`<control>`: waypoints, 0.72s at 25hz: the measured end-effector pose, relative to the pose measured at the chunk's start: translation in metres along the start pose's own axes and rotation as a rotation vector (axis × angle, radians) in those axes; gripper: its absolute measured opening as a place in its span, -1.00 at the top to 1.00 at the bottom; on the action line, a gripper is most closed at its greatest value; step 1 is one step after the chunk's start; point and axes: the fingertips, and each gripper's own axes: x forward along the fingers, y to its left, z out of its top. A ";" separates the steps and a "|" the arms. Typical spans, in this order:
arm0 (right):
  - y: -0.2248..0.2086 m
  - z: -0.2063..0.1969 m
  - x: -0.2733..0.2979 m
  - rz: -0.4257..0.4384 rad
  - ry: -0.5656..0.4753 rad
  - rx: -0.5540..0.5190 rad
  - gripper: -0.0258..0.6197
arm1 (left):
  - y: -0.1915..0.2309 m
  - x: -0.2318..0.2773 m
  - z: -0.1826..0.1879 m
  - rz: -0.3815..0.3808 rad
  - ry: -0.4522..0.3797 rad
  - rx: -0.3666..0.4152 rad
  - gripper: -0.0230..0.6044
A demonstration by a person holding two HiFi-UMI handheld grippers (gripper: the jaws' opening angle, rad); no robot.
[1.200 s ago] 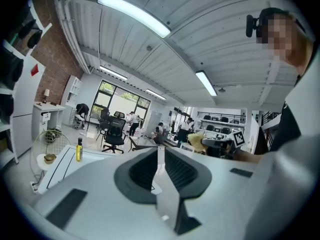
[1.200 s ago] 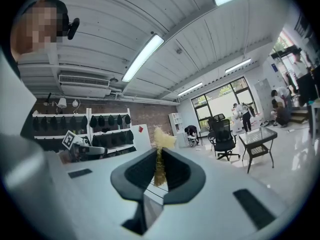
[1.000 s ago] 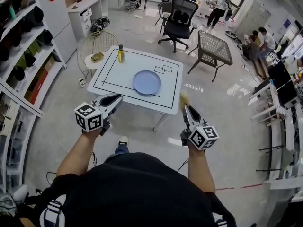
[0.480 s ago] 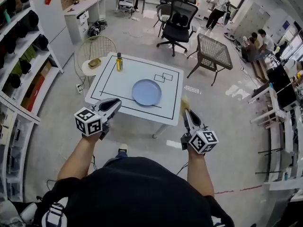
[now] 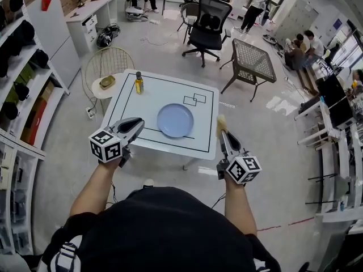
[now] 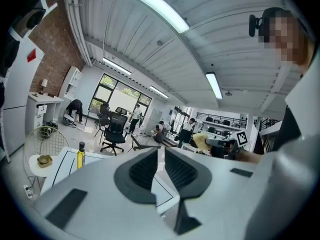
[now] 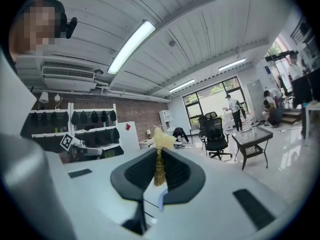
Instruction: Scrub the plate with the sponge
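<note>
In the right gripper (image 5: 222,134): sponge (image 5: 220,122) (pinched flat).

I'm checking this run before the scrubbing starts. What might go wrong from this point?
1. The sponge is pinched only at the tip of the right gripper; pressing hard may pull it out.
2. The plate lies loose on the table, and the left gripper, empty with jaws barely apart, is short of it; scrubbing may slide it.
</note>
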 end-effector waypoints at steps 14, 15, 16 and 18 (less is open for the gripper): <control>0.005 0.003 0.081 -0.055 -0.002 0.008 0.84 | 0.086 0.017 0.025 -0.050 0.031 0.004 0.78; 0.006 0.003 0.085 -0.059 -0.003 0.009 0.84 | 0.091 0.018 0.026 -0.056 0.032 0.004 0.78; 0.007 0.004 0.090 -0.063 -0.005 0.009 0.84 | 0.095 0.019 0.027 -0.061 0.034 0.004 0.78; 0.010 0.004 0.098 -0.067 -0.005 0.006 0.84 | 0.106 0.019 0.031 -0.067 0.032 0.004 0.78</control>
